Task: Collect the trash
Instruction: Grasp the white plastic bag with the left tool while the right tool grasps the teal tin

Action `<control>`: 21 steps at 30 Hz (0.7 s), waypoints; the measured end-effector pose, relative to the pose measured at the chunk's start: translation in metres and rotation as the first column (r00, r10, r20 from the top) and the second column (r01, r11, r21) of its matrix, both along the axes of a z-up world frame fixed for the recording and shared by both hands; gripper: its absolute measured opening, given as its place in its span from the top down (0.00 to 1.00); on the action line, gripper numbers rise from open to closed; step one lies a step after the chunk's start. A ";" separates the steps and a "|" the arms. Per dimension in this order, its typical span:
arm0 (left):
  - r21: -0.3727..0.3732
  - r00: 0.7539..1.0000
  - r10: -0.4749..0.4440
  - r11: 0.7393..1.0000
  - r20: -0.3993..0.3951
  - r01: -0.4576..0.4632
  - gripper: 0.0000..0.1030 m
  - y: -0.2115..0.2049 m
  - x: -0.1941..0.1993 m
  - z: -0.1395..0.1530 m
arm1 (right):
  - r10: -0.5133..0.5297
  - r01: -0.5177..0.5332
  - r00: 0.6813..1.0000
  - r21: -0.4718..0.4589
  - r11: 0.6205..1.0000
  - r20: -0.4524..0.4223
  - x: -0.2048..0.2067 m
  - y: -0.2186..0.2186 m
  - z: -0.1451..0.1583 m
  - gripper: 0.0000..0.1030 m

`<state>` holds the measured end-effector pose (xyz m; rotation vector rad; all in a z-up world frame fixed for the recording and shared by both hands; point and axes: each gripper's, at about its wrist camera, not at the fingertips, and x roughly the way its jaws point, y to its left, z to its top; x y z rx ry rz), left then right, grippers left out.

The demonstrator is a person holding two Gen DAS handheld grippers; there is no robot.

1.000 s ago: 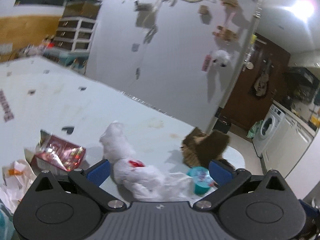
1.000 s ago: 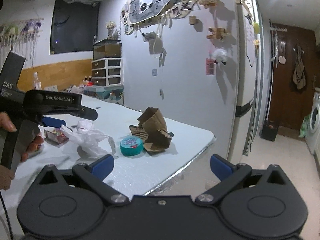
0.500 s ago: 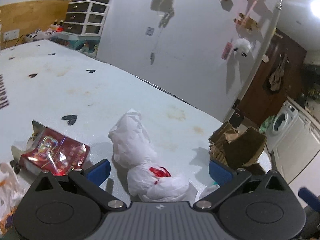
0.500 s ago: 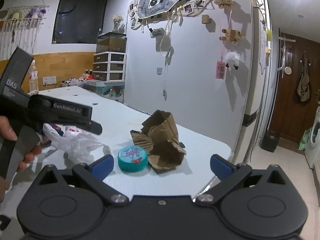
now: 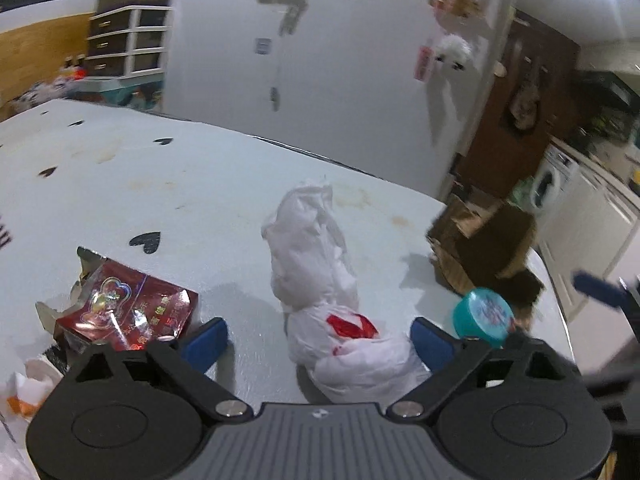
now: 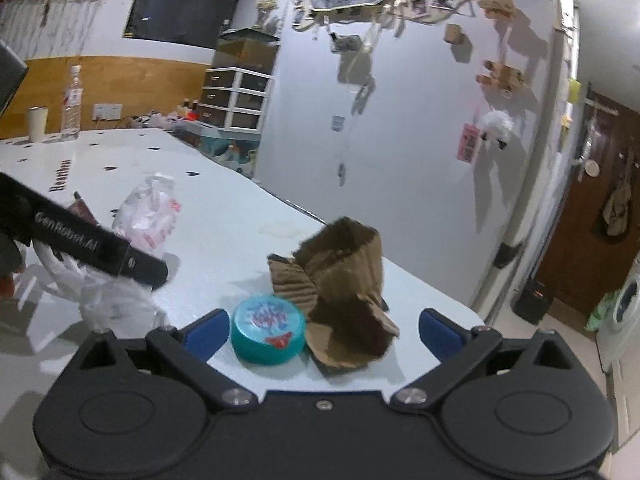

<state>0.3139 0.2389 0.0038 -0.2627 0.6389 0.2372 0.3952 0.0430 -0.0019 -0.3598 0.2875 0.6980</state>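
A crumpled white plastic bag [image 5: 320, 280] with red print lies on the white table [image 5: 160, 184]. My left gripper [image 5: 318, 338] is open, its blue pads either side of the bag's near end. A red foil wrapper [image 5: 128, 308] lies to its left. A teal round lid [image 6: 268, 330] and torn brown cardboard [image 6: 344, 280] lie between the open pads of my right gripper [image 6: 320, 332]. The lid [image 5: 482, 316] and cardboard [image 5: 484, 248] also show in the left wrist view. The left gripper body [image 6: 96, 246] crosses over the bag [image 6: 148, 216] in the right wrist view.
Paper scraps [image 5: 24, 392] lie at the left edge. A water bottle [image 6: 72, 100] and a cup [image 6: 37, 124] stand at the table's far end. A white fridge [image 6: 420, 140] with magnets stands behind the table. The table edge [image 6: 460, 312] drops off to the right.
My right gripper has moved in closer, so the lid and cardboard now sit between its pads. My left gripper has tilted and shifted over the white bag.
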 end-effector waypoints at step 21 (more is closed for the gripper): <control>0.047 0.999 -0.047 0.998 0.013 0.046 0.41 -0.007 -0.029 0.000 | 0.054 -0.060 0.994 -0.068 0.996 -0.095 0.000 0.029 -0.010 0.53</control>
